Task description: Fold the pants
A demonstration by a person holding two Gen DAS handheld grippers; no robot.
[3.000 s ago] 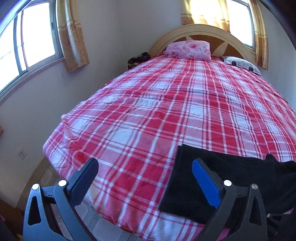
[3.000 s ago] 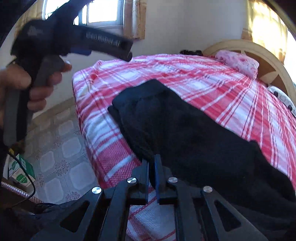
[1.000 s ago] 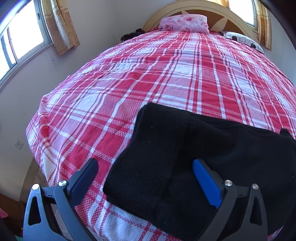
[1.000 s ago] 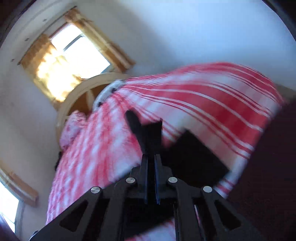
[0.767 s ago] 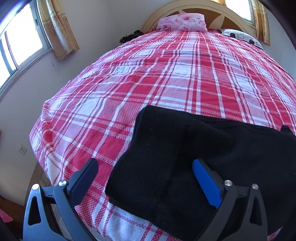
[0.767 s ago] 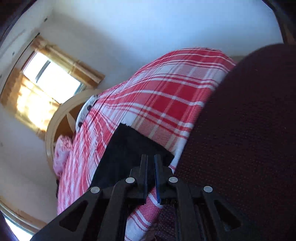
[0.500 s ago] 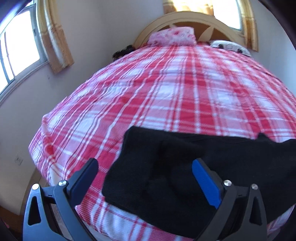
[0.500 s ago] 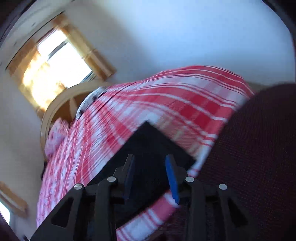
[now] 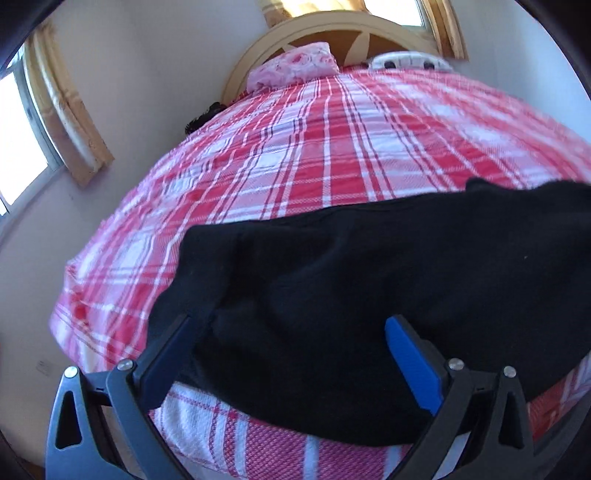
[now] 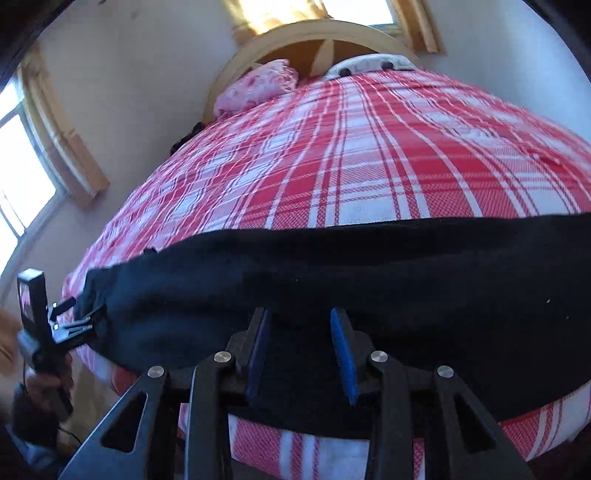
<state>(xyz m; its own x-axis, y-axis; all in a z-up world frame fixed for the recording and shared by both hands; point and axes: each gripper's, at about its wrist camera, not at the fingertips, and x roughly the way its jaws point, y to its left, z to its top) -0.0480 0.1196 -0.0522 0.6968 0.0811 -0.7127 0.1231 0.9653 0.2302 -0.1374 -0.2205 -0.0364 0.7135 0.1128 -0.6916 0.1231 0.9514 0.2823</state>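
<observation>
Black pants (image 9: 369, 277) lie across the near end of a bed with a red and white plaid cover (image 9: 332, 147). They also show in the right wrist view (image 10: 332, 273) as a long dark band. My left gripper (image 9: 291, 332) is open wide, its fingers over the near left end of the pants. My right gripper (image 10: 301, 328) is partly open at the near edge of the pants, holding nothing. The left gripper shows at the far left of the right wrist view (image 10: 70, 325), at the end of the pants.
A pink pillow (image 9: 295, 68) and a white patterned pillow (image 9: 406, 61) lie by the wooden headboard (image 9: 332, 33). A window with yellow curtains (image 9: 62, 122) is on the left wall. The bed's near edge drops to the floor below the grippers.
My right gripper has swung round to face the bed and its jaws have opened. My left gripper has moved in closer over the pants' left end.
</observation>
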